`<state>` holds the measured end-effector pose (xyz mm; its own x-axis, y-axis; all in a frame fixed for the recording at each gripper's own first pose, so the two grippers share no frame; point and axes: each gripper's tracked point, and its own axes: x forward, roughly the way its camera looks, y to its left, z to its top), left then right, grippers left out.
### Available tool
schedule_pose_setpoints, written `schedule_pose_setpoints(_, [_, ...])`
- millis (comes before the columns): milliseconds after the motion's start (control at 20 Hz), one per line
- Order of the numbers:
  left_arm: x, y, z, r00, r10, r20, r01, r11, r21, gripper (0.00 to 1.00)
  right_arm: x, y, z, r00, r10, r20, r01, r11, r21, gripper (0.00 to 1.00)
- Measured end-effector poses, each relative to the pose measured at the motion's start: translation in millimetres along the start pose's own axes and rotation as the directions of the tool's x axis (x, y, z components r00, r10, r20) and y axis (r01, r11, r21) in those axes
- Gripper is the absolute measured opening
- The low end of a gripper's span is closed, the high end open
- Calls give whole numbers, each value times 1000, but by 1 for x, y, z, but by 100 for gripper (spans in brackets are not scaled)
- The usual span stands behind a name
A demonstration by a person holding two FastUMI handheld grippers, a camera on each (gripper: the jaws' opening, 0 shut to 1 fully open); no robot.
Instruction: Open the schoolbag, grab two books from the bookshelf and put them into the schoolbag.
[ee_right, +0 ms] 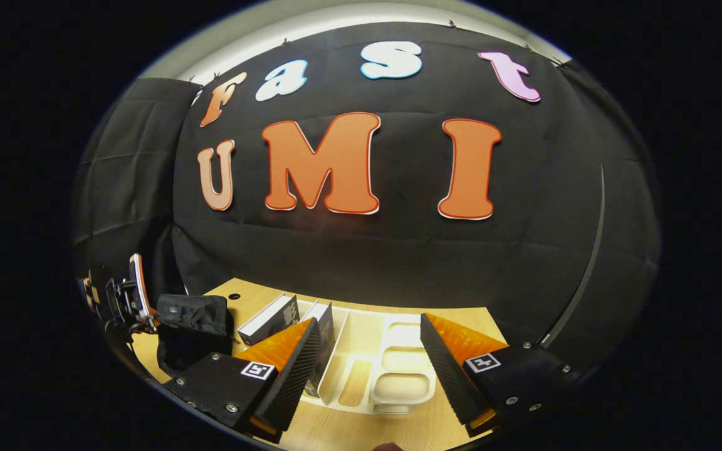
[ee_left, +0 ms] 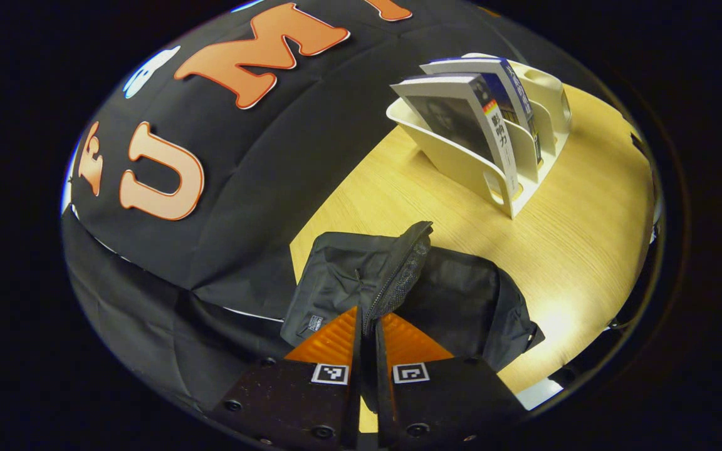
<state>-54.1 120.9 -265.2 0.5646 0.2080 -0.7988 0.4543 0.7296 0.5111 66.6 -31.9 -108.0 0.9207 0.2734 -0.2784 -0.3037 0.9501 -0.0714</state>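
Note:
The black schoolbag (ee_left: 455,294) lies on the wooden table, and its zippered flap (ee_left: 402,266) stands lifted. My left gripper (ee_left: 368,316) is shut on the lower edge of that flap. Beyond the bag stands a white bookshelf (ee_left: 461,166) holding two leaning books (ee_left: 461,116) (ee_left: 505,81). My right gripper (ee_right: 370,322) hangs open just above and in front of the bookshelf (ee_right: 392,376), with nothing between its fingers. The two books (ee_right: 270,319) (ee_right: 324,326) sit in the shelf's left slots, by the left finger. Farther left I see the bag (ee_right: 192,322) and the left gripper (ee_right: 126,300) at it.
The wooden table (ee_left: 586,238) has bare room to the right of the bag and in front of the shelf. The booth's black cloth wall (ee_right: 367,250) closes the table's far side right behind bag and shelf. The shelf's right compartments (ee_right: 402,385) hold nothing.

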Motion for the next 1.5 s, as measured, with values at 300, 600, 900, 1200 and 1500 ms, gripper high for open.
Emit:
schedule_pose_setpoints(300, [5, 23, 8, 961, -273, 31, 274, 962, -17, 6, 16, 67, 3, 993, 16, -120, -16, 1000, -2, 94])
schedule_pose_setpoints(600, [8, 51, 6, 871, -489, 40, 489, 872, 24, 5, 40, 137, 1, 951, -10, -308, 34, 997, 71, 95])
schedule_pose_setpoints(900, [8, 64, 14, 772, -635, 27, 634, 772, 34, 5, 69, 182, -4, 880, -12, -474, 59, 995, 84, 95])
schedule_pose_setpoints(1200, [11, 71, 16, 750, -662, 18, 661, 750, 32, 5, 93, 184, -16, 785, 46, -617, 25, 994, 106, 95])
schedule_pose_setpoints(1500, [13, 68, 25, 759, -650, 12, 650, 760, 0, 5, 126, 182, -54, 648, 81, -758, -6, 995, 101, 95])
